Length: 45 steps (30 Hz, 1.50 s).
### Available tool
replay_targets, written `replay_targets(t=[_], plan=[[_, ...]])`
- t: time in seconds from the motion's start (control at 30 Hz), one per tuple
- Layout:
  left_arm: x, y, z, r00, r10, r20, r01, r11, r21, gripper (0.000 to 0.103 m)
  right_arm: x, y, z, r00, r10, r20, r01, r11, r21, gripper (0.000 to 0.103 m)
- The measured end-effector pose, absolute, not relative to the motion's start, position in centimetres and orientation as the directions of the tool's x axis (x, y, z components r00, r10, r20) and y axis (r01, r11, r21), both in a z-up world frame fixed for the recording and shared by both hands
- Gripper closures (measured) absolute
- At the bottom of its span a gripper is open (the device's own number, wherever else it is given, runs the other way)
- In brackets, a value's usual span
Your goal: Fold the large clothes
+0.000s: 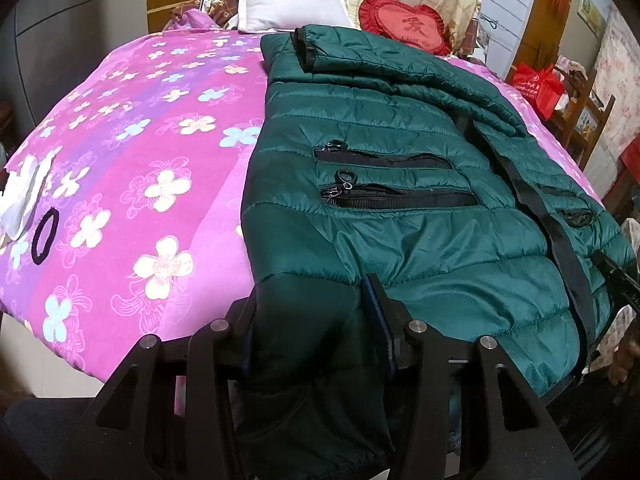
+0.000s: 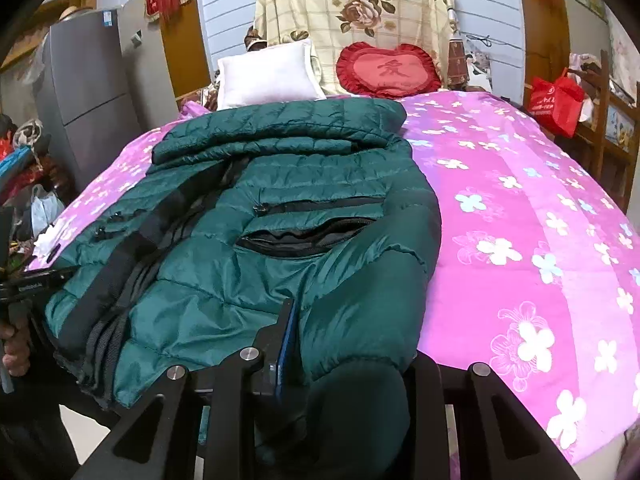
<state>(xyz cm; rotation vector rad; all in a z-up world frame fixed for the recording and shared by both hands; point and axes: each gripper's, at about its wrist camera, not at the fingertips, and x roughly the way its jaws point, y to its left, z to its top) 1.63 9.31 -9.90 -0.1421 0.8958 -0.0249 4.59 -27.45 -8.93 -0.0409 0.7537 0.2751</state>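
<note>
Ahead of each hand-held gripper, the green puffer jacket lies flat on the bed, sleeves folded in. Left hand-held gripper and right hand-held gripper each grasp a hem corner. Lifting both corners level and together toward the collar should keep the fold square.

A large Chinese character 爱 is seen embroidered on the red heart cushion; smaller lettering beneath it cannot be read.
</note>
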Motion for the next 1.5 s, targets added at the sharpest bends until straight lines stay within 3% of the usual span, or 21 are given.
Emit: replay_targets(t=[0.43, 0.83, 1.5], plan=[[1.4, 9.0, -9.8, 0.628, -0.063, -0.775, -0.043, 0.992, -0.115, 0.059, 4.3, -27.6, -9.3, 0.696, 0.197, -0.690, -0.236, 0.971, 0.040, 0.074], [1.4, 9.0, -9.8, 0.628, -0.062, -0.776, -0.045, 0.992, -0.116, 0.059, 2.6, -28.0, -7.8, 0.737, 0.246, -0.629, -0.245, 0.965, 0.091, 0.085], [1.4, 10.1, -9.5, 0.638, -0.048, -0.768, -0.050, 0.993, -0.103, 0.069, 1.8, -28.1, -7.8, 0.755, 0.213, -0.620, -0.205, 0.975, 0.085, 0.085]])
